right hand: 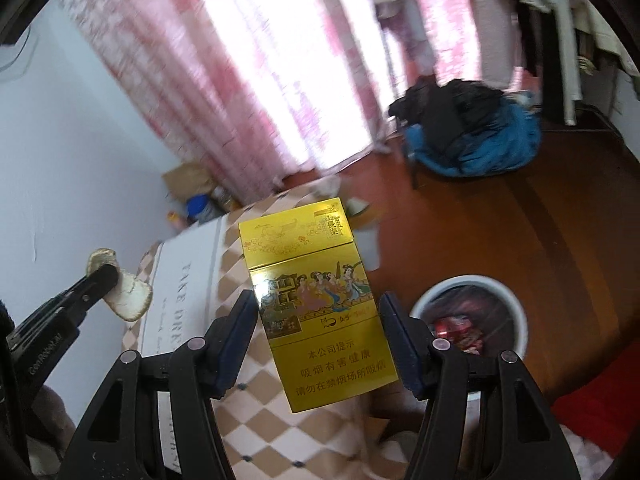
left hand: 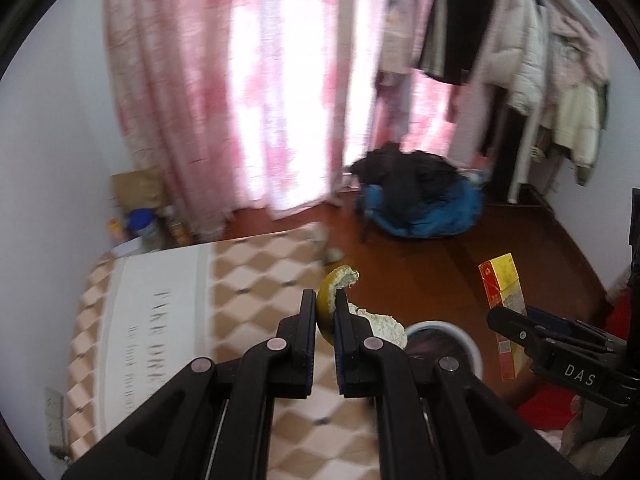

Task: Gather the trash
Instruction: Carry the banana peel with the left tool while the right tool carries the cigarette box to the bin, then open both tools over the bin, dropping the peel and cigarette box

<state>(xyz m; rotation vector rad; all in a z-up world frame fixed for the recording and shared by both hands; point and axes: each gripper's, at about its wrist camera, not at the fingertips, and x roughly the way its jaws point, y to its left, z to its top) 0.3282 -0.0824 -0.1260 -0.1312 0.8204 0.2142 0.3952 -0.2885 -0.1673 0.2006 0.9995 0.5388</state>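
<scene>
My left gripper [left hand: 325, 312] is shut on a piece of yellow-green fruit peel [left hand: 330, 284] with white pith, held in the air above the table's edge; it also shows in the right wrist view [right hand: 128, 294]. My right gripper [right hand: 318, 324] is shut on a gold cigarette box [right hand: 316, 300], held upright in the air; the box also shows in the left wrist view [left hand: 502, 304]. A white round trash bin [right hand: 516, 304] with red wrappers inside stands on the floor below right; its rim shows in the left wrist view [left hand: 468, 340].
A table with a checkered cloth [left hand: 256, 264] is below left. A blue chair piled with dark clothes [left hand: 424, 200] stands on the wooden floor. Pink curtains [left hand: 248, 80], a clothes rack [left hand: 520, 60] and bottles in the corner [left hand: 140, 224] are behind.
</scene>
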